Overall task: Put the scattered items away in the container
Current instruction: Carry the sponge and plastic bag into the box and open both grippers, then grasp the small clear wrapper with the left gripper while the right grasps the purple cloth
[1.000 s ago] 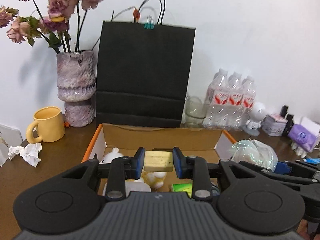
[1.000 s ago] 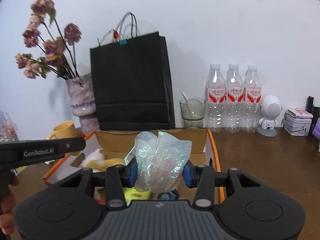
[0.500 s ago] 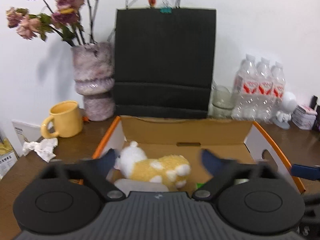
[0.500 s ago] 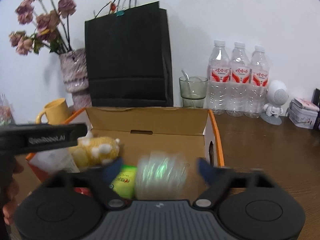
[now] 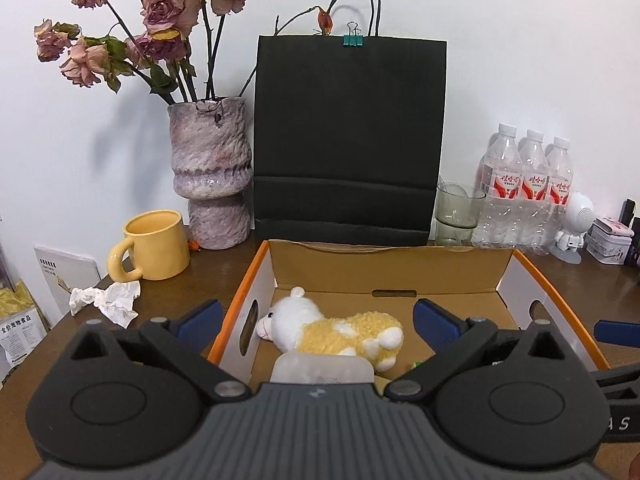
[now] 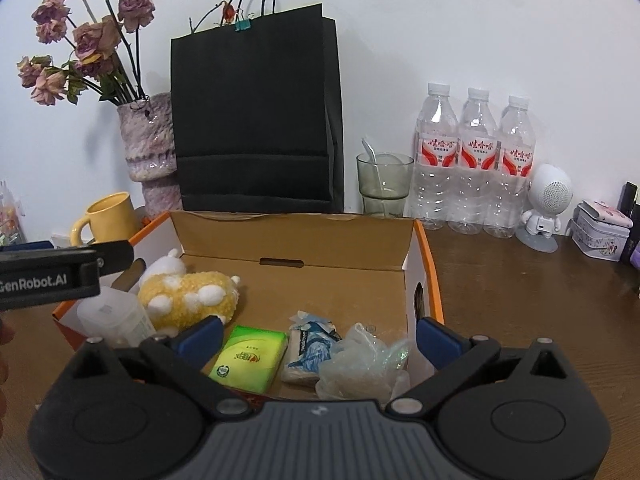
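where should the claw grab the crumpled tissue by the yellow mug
Grip the crumpled tissue across its raised, bunched middle, coming from above. It lies low and irregular on the table with no handle, and the yellow mug stands close behind it, so a level approach looks crowded.

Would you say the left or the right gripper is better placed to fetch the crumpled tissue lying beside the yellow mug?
Probably the left. The left gripper is open and empty, and the crumpled tissue lies just past its left finger, outside the box. From the right gripper, the tissue is out of view.
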### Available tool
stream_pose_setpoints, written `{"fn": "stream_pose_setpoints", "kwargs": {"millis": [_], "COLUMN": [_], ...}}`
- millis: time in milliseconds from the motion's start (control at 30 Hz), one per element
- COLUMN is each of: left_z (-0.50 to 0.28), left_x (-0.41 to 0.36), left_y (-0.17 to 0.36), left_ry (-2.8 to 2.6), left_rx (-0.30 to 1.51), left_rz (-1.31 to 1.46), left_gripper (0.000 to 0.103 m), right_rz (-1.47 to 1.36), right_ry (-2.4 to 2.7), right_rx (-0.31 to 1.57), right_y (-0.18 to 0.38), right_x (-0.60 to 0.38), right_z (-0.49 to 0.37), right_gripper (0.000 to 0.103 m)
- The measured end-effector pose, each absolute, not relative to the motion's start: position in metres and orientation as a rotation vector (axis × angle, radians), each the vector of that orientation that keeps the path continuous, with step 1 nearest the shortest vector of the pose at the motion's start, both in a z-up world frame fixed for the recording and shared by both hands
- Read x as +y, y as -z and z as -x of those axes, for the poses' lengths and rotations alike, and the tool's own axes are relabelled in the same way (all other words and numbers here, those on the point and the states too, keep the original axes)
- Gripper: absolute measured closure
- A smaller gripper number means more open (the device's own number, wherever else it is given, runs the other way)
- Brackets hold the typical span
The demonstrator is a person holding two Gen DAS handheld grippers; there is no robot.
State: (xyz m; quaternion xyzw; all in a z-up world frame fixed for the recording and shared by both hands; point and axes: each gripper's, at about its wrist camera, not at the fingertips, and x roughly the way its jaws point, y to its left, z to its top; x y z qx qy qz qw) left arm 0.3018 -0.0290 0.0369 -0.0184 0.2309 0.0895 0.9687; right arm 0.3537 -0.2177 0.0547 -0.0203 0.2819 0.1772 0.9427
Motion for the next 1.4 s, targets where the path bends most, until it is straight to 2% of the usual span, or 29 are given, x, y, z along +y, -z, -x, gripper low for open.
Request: {"fn": "stream_pose_setpoints", "kwargs": {"millis": [400, 933, 1400], "left_z": [-0.285, -0.208, -0.164], "left_x": [-0.028, 0.003, 0.06], "left_y": [-0.039, -0.056, -0.002], "left_ry": [-0.157, -0.133, -0.128], "left_rx": [0.454, 0.399, 0.523], "left_rz": [0.041, 0.083, 0.108], "left_gripper": [0.0, 0.0, 0.0], "right_rz": [0.05, 0.021, 0.082], "right_ry": [-0.356, -0.326, -0.365], "right_rx": [0.563, 0.463, 0.565], "right_y": [-0.058, -0.081, -0.035], "right_x": [-0.217, -0.232, -0.191], "right_z": [-0.347, -0.267, -0.218], "right_gripper": [0.0, 0.0, 0.0]}}
